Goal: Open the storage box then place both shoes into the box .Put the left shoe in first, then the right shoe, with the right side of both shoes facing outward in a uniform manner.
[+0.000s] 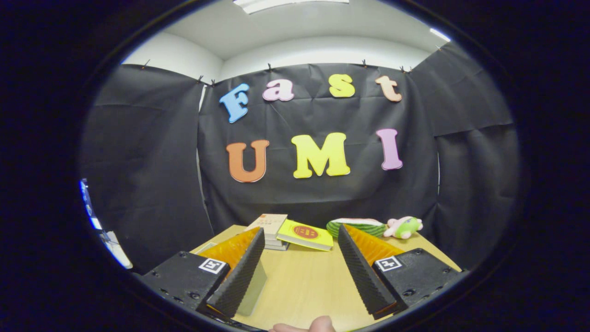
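1. The table (304,286) stretches ahead of the tool, bare wood between its fingers.
2. The tool (299,272) hangs over the near end of the table, fingers spread wide apart, gripping nothing.
3. Beyond the fingers lie stacked books (272,230) and a yellow book (306,235).
4. A watermelon plush (357,226) and small plush toy (404,227) sit further right.
5. A fingertip (318,325) shows nearest.
6. The storage box and shoes lie somewhere I cannot tell, so direction stays unsettled.

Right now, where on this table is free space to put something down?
The bare table between the open gripper fingers, short of the yellow book, is free. The far edge is crowded: book stack, watermelon toy, plush toy.
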Motion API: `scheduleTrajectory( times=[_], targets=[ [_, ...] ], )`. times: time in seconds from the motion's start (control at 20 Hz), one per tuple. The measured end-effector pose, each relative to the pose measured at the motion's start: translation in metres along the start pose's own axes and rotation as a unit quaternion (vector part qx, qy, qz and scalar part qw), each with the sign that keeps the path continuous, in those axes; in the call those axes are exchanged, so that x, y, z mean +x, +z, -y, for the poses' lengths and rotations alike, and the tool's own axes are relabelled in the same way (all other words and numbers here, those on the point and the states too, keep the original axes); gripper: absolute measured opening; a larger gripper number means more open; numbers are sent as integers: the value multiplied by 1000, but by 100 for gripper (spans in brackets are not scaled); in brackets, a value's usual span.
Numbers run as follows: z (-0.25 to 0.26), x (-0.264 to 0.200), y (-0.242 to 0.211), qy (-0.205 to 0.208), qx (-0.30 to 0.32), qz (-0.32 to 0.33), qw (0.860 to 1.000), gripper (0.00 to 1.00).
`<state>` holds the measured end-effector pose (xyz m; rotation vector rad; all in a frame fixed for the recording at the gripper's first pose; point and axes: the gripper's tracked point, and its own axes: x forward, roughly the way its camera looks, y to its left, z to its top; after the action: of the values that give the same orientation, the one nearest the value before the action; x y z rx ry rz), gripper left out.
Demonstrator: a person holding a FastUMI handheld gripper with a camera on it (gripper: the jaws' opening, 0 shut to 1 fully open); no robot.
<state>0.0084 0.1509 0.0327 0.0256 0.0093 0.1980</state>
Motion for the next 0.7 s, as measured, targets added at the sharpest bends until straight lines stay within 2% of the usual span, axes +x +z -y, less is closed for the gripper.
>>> scheduleTrajectory(
  times=[0.4,0.7],
  targets=[
    [24,-18,-11,-36,12,-2,999,100],
    [36,-17,-2,-58,6,12,998,100]
  ],
)
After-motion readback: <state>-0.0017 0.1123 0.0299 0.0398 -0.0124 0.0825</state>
